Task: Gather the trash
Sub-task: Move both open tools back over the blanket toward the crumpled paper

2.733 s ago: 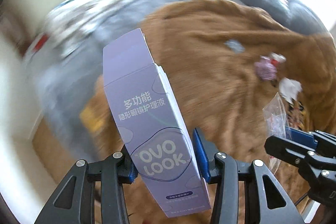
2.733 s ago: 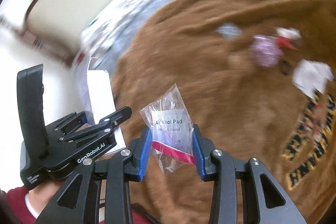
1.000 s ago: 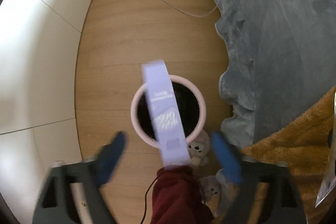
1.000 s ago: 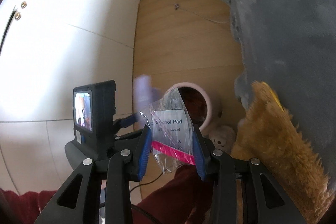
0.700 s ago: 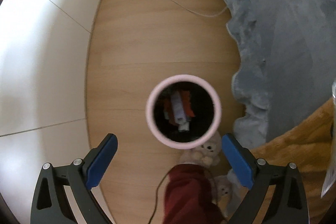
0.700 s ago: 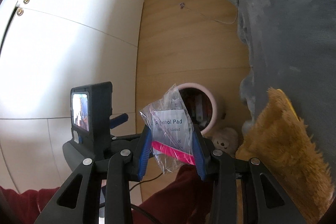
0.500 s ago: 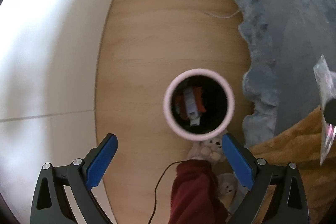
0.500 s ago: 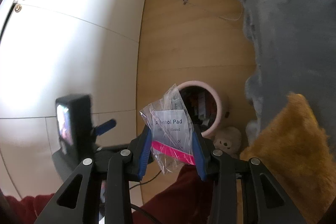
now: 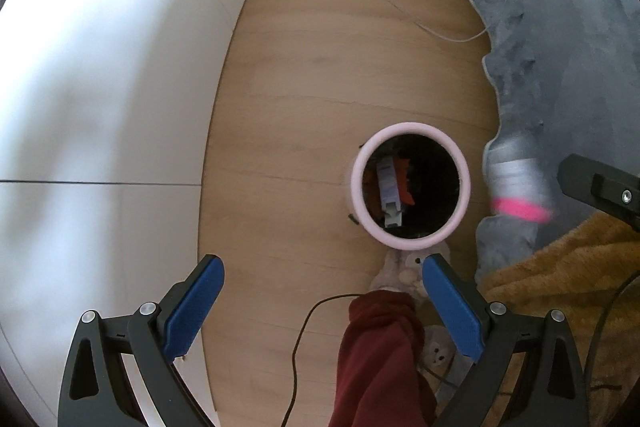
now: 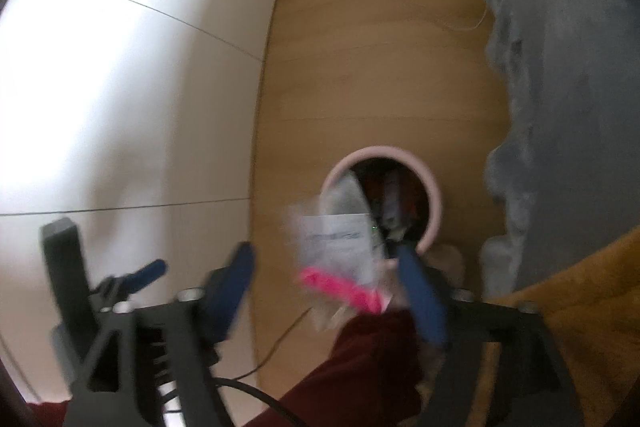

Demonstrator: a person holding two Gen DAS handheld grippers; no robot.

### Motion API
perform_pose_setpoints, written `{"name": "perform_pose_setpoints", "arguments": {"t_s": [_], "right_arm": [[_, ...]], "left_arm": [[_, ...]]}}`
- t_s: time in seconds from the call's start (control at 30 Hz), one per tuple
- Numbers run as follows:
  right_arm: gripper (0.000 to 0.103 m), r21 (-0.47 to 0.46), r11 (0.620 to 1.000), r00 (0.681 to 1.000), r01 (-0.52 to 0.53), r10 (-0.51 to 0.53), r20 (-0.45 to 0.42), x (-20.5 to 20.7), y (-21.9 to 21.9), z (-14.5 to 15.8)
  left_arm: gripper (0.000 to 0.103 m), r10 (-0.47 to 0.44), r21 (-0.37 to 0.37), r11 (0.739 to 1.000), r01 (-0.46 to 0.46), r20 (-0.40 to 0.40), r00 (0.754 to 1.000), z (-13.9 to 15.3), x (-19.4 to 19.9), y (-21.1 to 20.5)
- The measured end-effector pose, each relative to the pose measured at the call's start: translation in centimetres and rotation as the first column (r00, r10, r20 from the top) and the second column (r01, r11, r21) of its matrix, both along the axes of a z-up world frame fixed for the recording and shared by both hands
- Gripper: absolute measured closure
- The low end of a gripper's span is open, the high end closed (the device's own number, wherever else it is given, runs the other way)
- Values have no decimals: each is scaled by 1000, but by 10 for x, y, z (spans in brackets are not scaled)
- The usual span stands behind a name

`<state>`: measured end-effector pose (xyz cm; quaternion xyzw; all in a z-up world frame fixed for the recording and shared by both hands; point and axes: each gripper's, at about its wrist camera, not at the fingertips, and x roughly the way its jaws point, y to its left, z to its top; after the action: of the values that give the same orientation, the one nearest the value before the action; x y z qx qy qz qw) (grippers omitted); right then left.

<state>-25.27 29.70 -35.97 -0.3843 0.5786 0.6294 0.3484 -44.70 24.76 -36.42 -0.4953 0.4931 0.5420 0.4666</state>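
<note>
Gone from the left gripper point(image 9: 322, 289) since the earlier view: the purple carton point(image 9: 389, 189), now lying inside the pink-rimmed bin point(image 9: 410, 127) on the wooden floor point(image 9: 312, 67) among red scraps. Right gripper point(image 10: 326, 291) jaws just opening, blurred, standing wide, pads no longer pressing the clear alcohol-pad packet point(image 10: 340, 251) with its pink strip; packet caught loose between them, just in front of the bin's near rim, apparently dropping toward the opening. Left jaws wide apart and empty, pointing straight down at the floor beside the bin. Right gripper angled steeply downward toward the bin mouth. Judged from this: one piece binned, a second mid-release, landing not yet certain. Brown fleece blanket point(image 9: 560, 275) and grey bedding point(image 9: 568, 47) at right; any further rubbish not visible here.
</note>
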Motion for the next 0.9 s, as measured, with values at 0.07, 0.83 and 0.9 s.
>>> {"name": "perform_pose_setpoints", "arguments": {"t_s": [0.07, 0.83, 0.9], "right_arm": [[24, 12, 1000, 1000, -8, 8, -9, -1, -1, 1], [23, 167, 936, 937, 310, -331, 113, 111, -48, 152], [23, 210, 906, 905, 366, -400, 148, 137, -60, 179]], "left_arm": [[4, -6, 2, 1000, 6, 4, 1000, 2, 1, 0], [4, -294, 227, 935, 272, 70, 953, 157, 103, 35], [4, -364, 284, 901, 327, 88, 927, 185, 134, 40]]}}
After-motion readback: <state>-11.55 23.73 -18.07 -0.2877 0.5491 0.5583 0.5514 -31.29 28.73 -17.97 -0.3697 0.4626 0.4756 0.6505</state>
